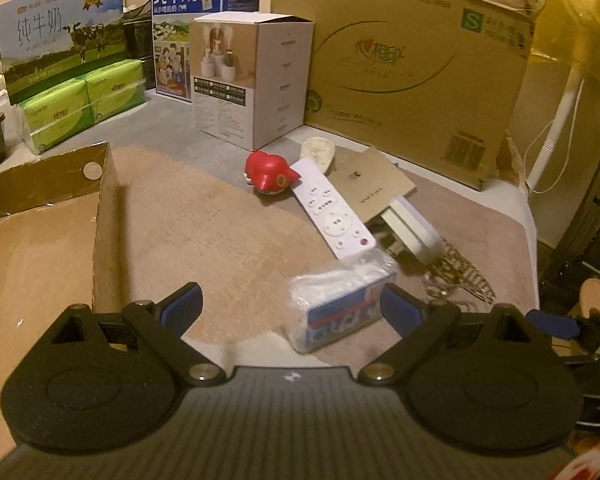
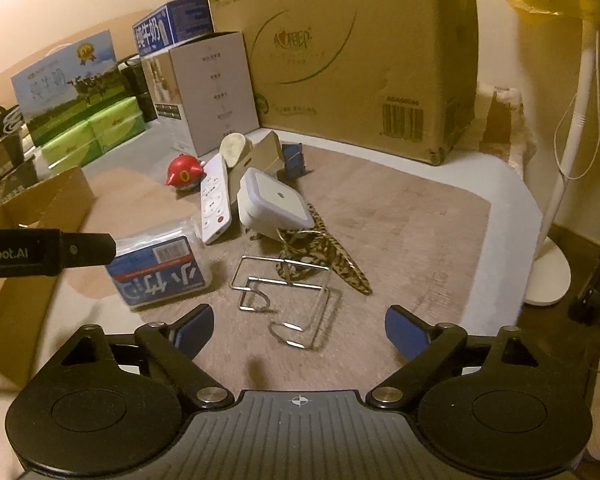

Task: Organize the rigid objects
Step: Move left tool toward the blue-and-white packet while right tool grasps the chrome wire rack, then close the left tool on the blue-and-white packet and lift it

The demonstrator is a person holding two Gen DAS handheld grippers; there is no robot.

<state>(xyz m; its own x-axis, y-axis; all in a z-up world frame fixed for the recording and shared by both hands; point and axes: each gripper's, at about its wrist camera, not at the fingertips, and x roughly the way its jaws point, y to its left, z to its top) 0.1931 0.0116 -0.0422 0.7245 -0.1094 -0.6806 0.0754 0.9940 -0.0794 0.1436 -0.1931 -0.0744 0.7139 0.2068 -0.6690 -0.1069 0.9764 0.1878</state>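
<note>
Left gripper (image 1: 290,308) jaws stood wide apart, the right pad beside the blue-and-white plastic-wrapped rectangular pack (image 1: 338,306), its long axis running across the gap. Right gripper (image 2: 300,330), jaws also apart and empty, hovered nearer the bent silver wire rack (image 2: 286,292); open brown cardboard box (image 1: 40,240) lay left.

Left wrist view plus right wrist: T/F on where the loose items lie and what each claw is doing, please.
1. The white remote lies beside the red toy. True.
2. The left claw is shut on the remote. False: jaws open, blue packet just ahead of them.
3. The cardboard tray holds the red toy. False: the toy sits on the mat.
4. The right claw is open above the wire stand. True.
5. The white plug adapter stands inside the big carton. False: it's on the mat beside the remote.
</note>
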